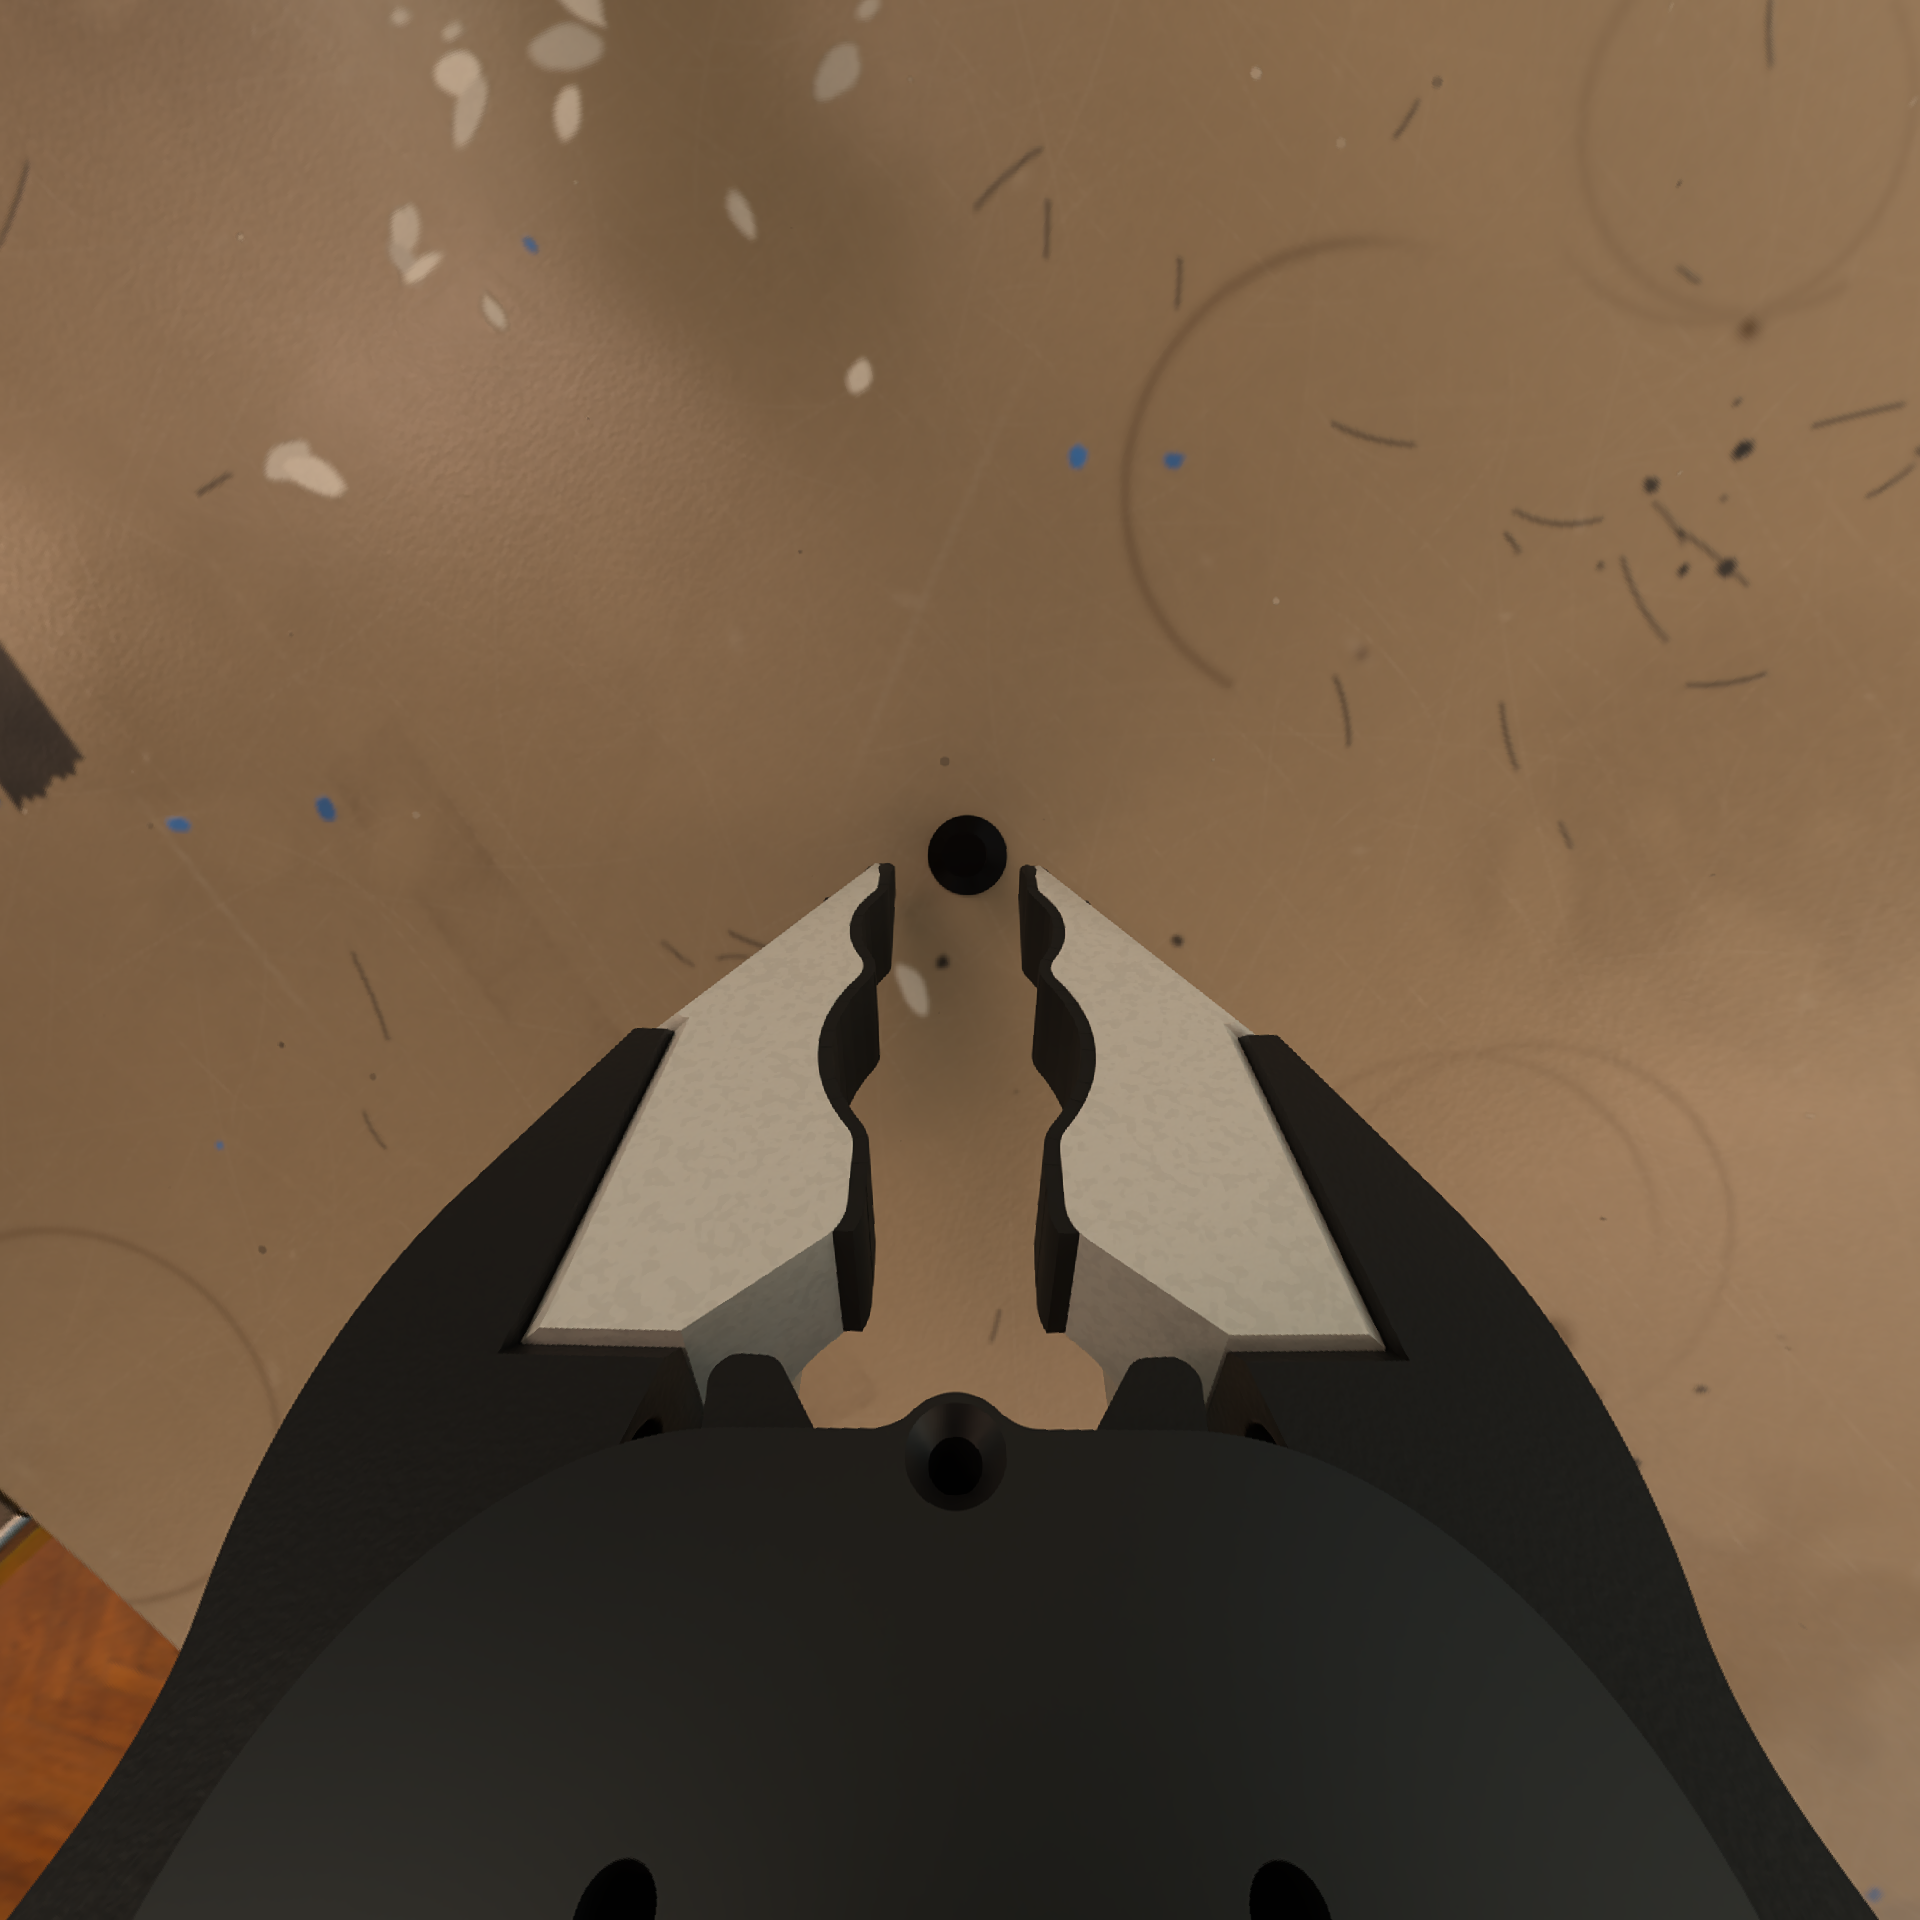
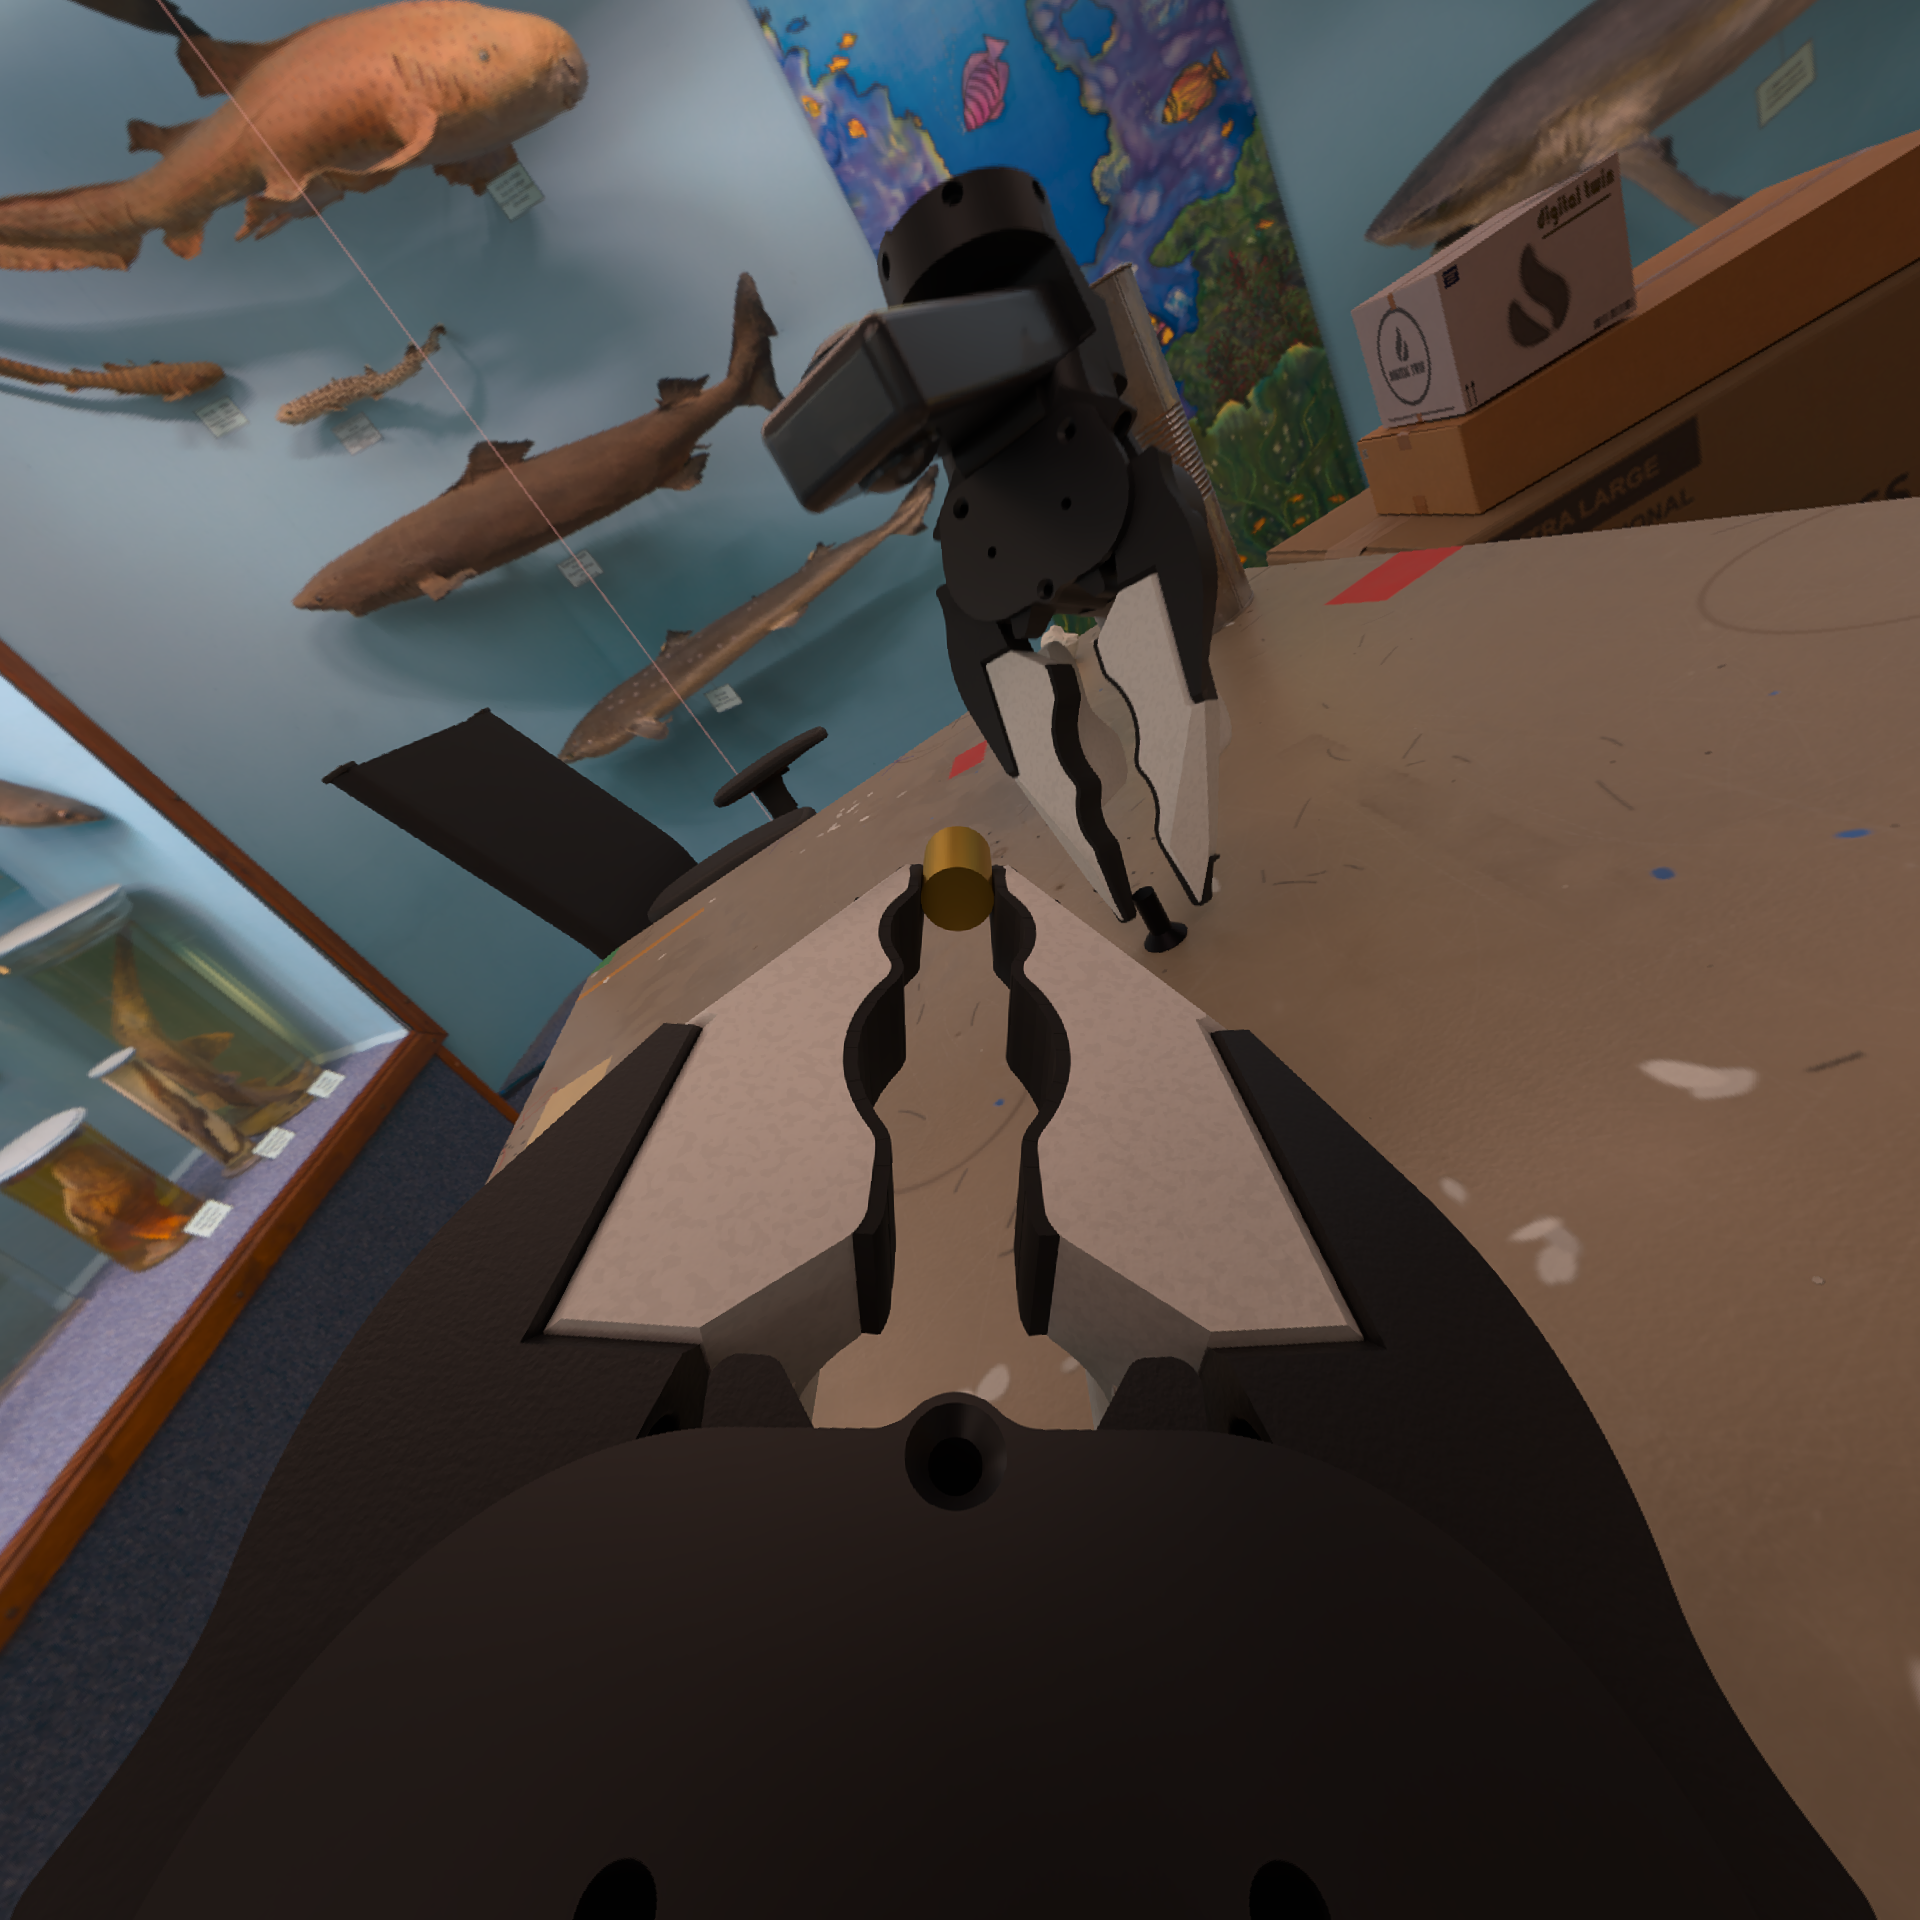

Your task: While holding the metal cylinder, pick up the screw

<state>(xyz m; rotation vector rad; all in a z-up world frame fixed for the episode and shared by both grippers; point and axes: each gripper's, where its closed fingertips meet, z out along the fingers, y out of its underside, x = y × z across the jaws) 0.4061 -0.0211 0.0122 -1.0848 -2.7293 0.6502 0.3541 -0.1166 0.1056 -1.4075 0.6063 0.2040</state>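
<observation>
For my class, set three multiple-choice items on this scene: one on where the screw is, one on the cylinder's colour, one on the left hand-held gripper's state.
1. The screw stands:
A. on the table below the left hand-held gripper
B. on the cardboard box
C. in the right hand-held gripper

2. The metal cylinder is:
A. red
B. gold
C. blue

3. The left hand-held gripper is:
A. shut on the screw
B. open
C. out of view

Answers: 1 A, it stands head down under the tips; 2 B, brass-gold; 3 B, the fingers are apart.
</observation>
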